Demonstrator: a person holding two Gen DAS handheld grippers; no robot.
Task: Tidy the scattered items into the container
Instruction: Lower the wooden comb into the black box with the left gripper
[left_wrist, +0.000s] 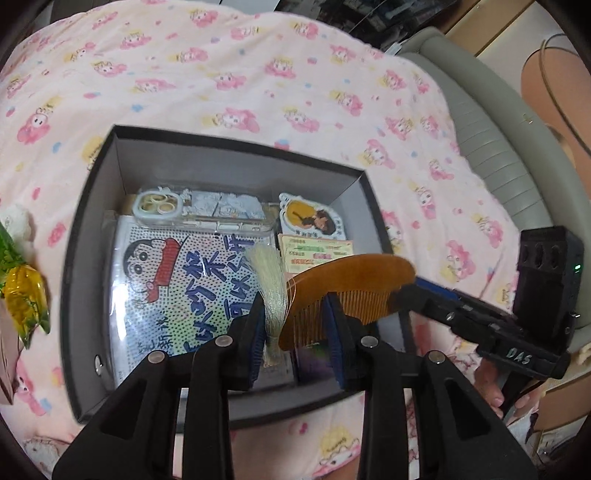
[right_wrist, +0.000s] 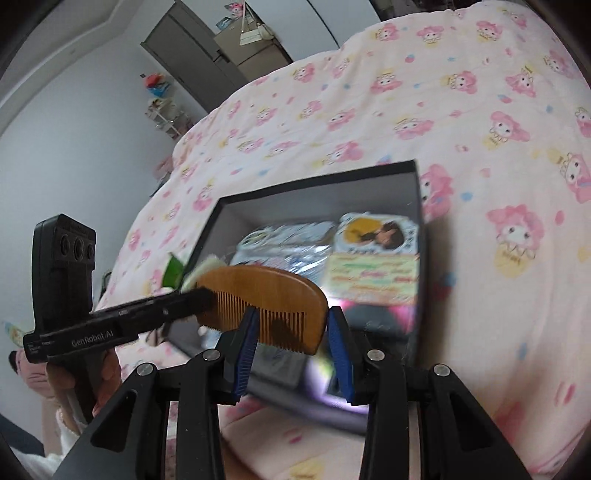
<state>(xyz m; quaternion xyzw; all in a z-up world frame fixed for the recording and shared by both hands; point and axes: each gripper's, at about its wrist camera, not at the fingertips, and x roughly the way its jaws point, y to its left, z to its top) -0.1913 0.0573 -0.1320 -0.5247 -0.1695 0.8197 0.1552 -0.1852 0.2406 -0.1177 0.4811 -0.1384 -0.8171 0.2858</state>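
A pink bedspread (left_wrist: 221, 74) printed with cartoon rabbits covers the whole bed, with a grey padded bed frame (left_wrist: 491, 155) showing along its far side. On the bedspread sits an open black box (left_wrist: 74, 258) with grey inner walls, and it is already partly filled. The biggest thing in it is a shiny cartoon-printed packet (left_wrist: 177, 280) lying flat on the bottom. A clear phone case (left_wrist: 199, 214) lies across the packet's far edge, a die-cut sticker of a figure (left_wrist: 310, 218) lies in the far corner beside it, and a printed card (left_wrist: 317, 251) sits just in front of the sticker.

Both handheld grippers meet over the near part of the box. The left gripper (left_wrist: 297, 332) and the right gripper (right_wrist: 291, 332) each have their blue pads closed on the same wooden comb (left_wrist: 351, 273), one at either end, so it hangs between them above the box's contents and touches none of them. The left one has the end where the tassel is tied, the right one the rounded far end. A person's hand (left_wrist: 491, 384) is wrapped around the right gripper's handle.

Outside the box, on the bedspread by its left wall, lies a yellow and green see-through trinket (left_wrist: 26, 295).

The comb's pale tassel (left_wrist: 271, 288) dangles between the left gripper's fingers, over the packet.
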